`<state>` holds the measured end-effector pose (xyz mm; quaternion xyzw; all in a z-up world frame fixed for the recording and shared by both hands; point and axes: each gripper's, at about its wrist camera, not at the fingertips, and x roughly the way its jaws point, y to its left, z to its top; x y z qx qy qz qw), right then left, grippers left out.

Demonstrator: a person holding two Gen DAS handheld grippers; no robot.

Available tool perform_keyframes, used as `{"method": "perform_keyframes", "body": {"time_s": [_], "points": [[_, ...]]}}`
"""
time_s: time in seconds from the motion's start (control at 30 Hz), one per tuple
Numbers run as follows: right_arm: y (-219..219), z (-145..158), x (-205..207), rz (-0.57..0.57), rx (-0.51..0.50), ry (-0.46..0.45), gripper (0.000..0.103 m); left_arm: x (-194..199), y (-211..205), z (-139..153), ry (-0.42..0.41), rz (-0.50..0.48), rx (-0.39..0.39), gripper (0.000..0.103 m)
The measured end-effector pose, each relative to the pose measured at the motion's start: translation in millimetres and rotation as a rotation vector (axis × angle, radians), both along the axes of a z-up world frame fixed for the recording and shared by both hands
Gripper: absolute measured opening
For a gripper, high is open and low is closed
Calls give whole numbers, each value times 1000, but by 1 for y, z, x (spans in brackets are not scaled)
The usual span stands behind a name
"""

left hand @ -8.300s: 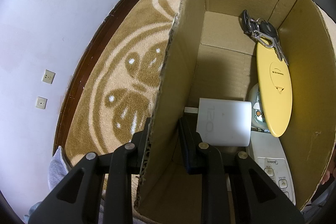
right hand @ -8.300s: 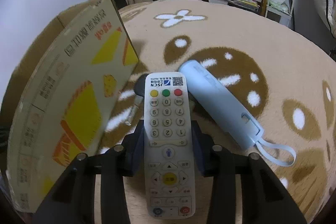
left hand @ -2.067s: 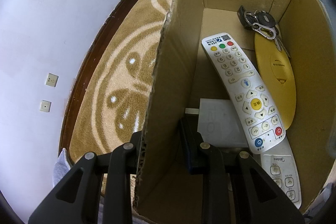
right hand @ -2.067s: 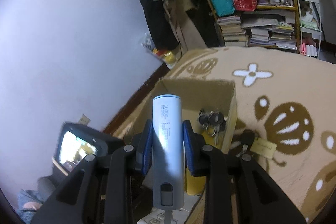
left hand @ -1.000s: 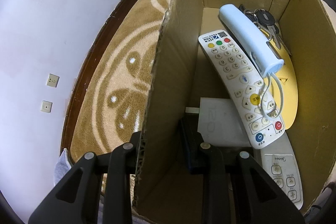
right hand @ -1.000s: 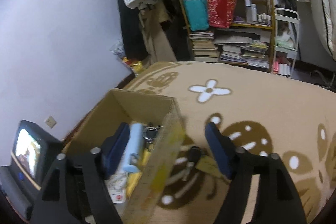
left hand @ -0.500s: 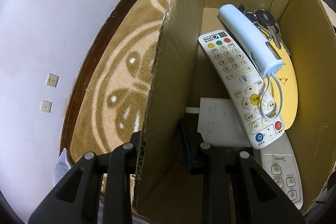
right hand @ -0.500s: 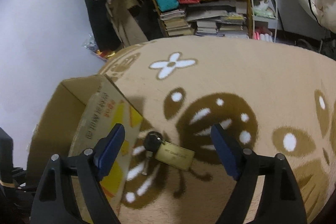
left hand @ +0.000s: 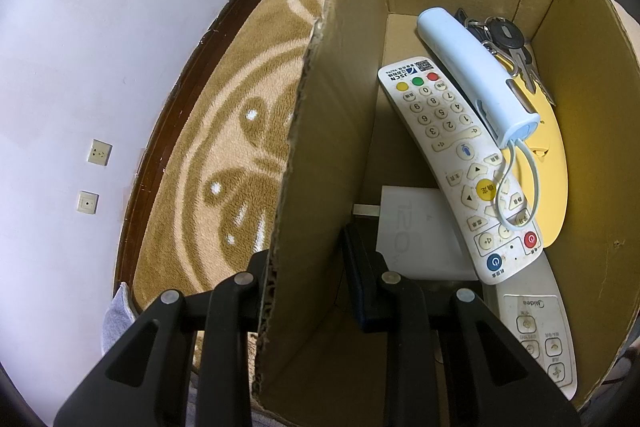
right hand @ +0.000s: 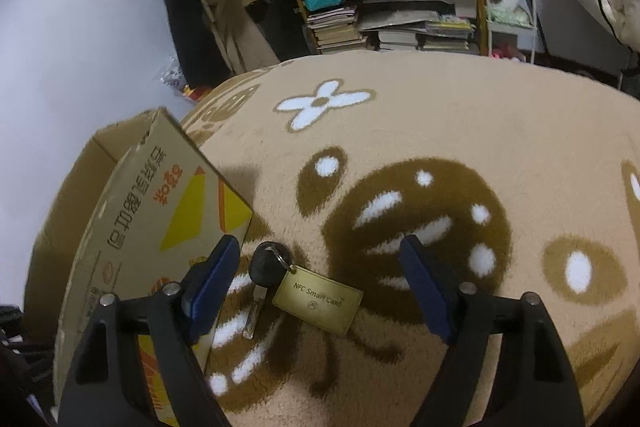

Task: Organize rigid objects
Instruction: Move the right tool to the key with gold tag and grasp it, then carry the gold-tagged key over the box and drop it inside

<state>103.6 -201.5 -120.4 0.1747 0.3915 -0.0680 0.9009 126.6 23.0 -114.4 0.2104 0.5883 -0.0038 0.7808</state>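
From your left wrist view, your left gripper (left hand: 306, 279) is clamped on the near wall of the cardboard box (left hand: 592, 131), one finger outside and one inside, steadying it on the rug (left hand: 224, 155). Inside lie a white JSCN remote (left hand: 452, 163) with a pale blue power bank (left hand: 472, 67) resting across its upper end, the power bank's loop strap trailing over the buttons. Beneath them are a yellow oval disc (left hand: 552, 179), a bunch of keys (left hand: 500, 35) at the far end, a white block (left hand: 416, 231) and a Midea remote (left hand: 536, 331) nearest you.

From your right wrist view, your right gripper (right hand: 320, 283) has its fingers wide apart and holds nothing; it hangs over the last loose item, a black-headed key (right hand: 262, 275) ringed to a brass NFC tag (right hand: 320, 301), lying on the rug just beside the box's printed outer wall.

The key and tag look light, stiff and thin, and the tag's metal face is likely slippery. They are joined only by a ring, so whichever part you leave free will dangle. The tag sits flat in the pile, so pinching its long edges seems the surer hold; the key head, thicker and rounded, is the other option.
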Motion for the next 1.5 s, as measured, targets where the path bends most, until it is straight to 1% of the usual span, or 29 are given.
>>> {"method": "perform_keyframes", "body": {"time_s": [0.07,0.3,0.4,0.5,0.63,0.7,0.8,0.87,0.97,1.03,1.1,1.13,1.33,1.5], "points": [[4,-2,3,27,-6,7,76,0,0,0,0,0,0,25],[21,-9,10,91,-25,26,75,0,0,0,0,1,0,25],[23,-18,12,82,-32,60,76,0,-1,-1,1,1,1,25],[26,-21,13,96,-59,70,76,-1,-2,-1,1,0,3,25],[26,-27,15,116,-70,97,76,-1,-2,-1,3,-1,4,25],[29,-29,16,122,-93,101,76,0,-1,-1,3,-1,6,25],[28,-30,15,123,-97,99,76,0,-2,-2,3,-2,5,25],[32,-31,14,121,-115,100,74,0,-2,-2,3,-4,7,25],[38,-32,13,114,-168,110,68,-1,-3,-2,4,-5,10,25],[41,-30,12,102,-191,112,58,-1,-3,-1,4,-4,9,25],[37,-28,10,74,-199,113,37,-1,-3,-1,4,-5,11,25],[36,-27,10,61,-205,118,31,-1,-3,-1,4,-5,11,25],[33,-22,7,49,-210,105,31,-1,-3,0,5,-4,12,25],[19,-11,0,10,-143,67,31,-1,-3,-1,5,-4,13,26]]}}
